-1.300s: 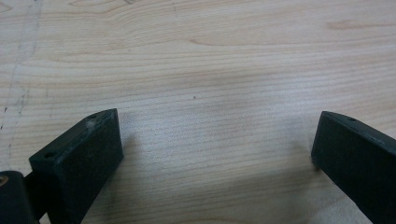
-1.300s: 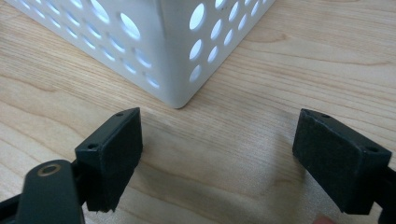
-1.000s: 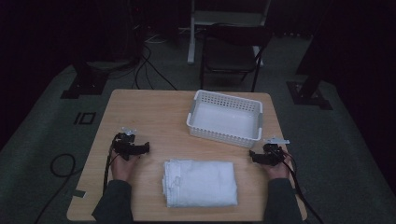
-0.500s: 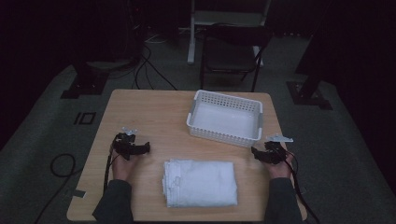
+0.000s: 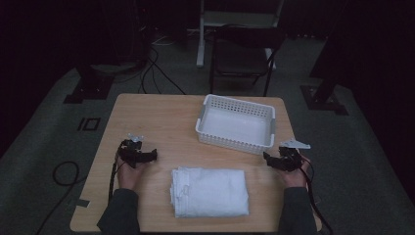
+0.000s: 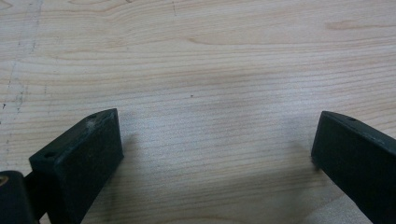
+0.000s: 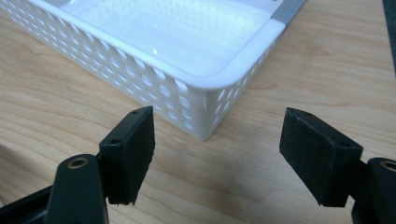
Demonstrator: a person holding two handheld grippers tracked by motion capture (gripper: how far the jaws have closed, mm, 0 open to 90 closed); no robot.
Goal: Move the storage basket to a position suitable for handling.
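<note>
Wood-grain table (image 5: 161, 117) carries everything we see, w/ dark floor and cables around it. Going from the left: our left gripper (image 5: 152, 155) sits near the table's left edge in the high view, held in the left hand (image 5: 128, 172), jaws pointing toward the middle. In the left gripper view (image 6: 215, 135) its two black jaws stand wide apart over bare wood, nothing btwn them, so it's released.

Next, a folded white towel (image 5: 210, 191) lies flat at the near-centre of the table, btwn the two hands and touched by neither. Behind it and a bit to the right sits a white perforated basket (image 5: 236, 108), upright, nothing in it that we can make out.

At the right edge, our right gripper (image 5: 266, 157) is held in the right hand (image 5: 293, 174), just beside the basket's near right corner but apart from it. In the right gripper view (image 7: 217, 135) the jaws are spread, having just been opening, w/ nothing btwn them; the basket's corner (image 7: 201, 79) is straight ahead. Released as well.
</note>
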